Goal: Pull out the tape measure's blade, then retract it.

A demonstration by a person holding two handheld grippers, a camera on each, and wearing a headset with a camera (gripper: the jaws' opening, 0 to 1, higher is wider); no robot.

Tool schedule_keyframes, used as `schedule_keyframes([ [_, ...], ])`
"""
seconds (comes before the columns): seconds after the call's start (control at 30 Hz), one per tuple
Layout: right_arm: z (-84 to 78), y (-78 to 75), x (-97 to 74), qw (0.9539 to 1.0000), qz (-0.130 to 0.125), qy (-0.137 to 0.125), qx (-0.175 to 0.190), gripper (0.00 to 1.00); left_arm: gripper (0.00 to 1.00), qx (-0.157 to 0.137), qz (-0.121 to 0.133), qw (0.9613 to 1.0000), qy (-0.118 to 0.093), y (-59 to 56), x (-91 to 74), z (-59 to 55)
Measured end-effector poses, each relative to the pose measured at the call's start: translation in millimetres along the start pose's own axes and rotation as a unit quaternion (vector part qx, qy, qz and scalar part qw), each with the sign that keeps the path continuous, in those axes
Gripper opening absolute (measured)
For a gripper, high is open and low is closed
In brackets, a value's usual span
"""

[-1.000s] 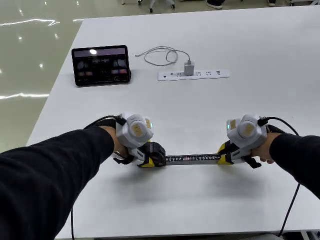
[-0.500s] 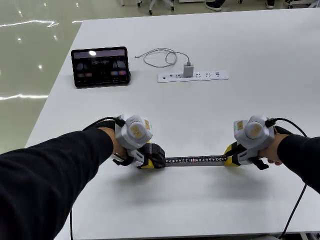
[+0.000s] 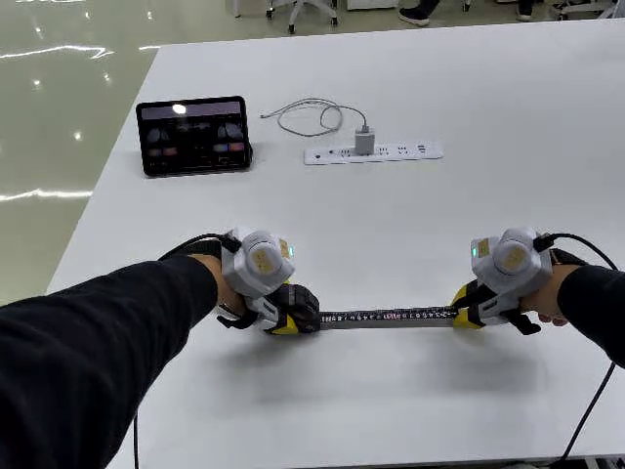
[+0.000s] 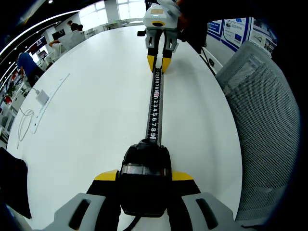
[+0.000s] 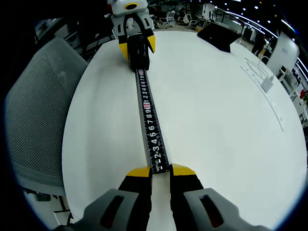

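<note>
Tape measure [image 4: 144, 178]: black case, sitting on the table [image 3: 391, 215] near its front edge, with the yellow-tipped jaws of the left gripper [image 3: 282, 319] clamping it from both sides. Blade [image 5: 150, 120]: lying flat along the tabletop, numbers up, with the right gripper [image 5: 160, 171] pinching its tip between jaws that are standing nearly closed.

Progress, by my reckoning: the pull-out looks largely done, as a fair length of blade is showing between the two grippers. The retraction is not yet begun.

Pose: both arms [image 3: 117, 322] are reaching in low from either side. The grippers are facing each other, well apart, level with the tabletop.

Beyond: tablet [image 3: 193, 134], power strip [image 3: 386, 151], charger [image 3: 363, 143] and cable [image 3: 303, 109], all lying farther back.
</note>
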State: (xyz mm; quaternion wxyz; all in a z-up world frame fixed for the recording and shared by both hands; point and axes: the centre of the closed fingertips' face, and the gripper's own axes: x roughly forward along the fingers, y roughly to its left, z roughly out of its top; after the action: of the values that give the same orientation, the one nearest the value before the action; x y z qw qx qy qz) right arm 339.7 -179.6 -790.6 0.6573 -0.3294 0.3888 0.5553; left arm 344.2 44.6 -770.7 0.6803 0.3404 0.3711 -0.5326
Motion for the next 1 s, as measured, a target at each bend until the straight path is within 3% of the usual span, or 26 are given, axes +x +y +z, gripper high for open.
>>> schedule_keyframes([
  [1.0,-14.9,-2.6,-11.5,0.9999,-0.004,0.006,0.015,0.09,0.33,-0.002,0.001,1.0,-0.002,-0.2,0.4,0.4],
])
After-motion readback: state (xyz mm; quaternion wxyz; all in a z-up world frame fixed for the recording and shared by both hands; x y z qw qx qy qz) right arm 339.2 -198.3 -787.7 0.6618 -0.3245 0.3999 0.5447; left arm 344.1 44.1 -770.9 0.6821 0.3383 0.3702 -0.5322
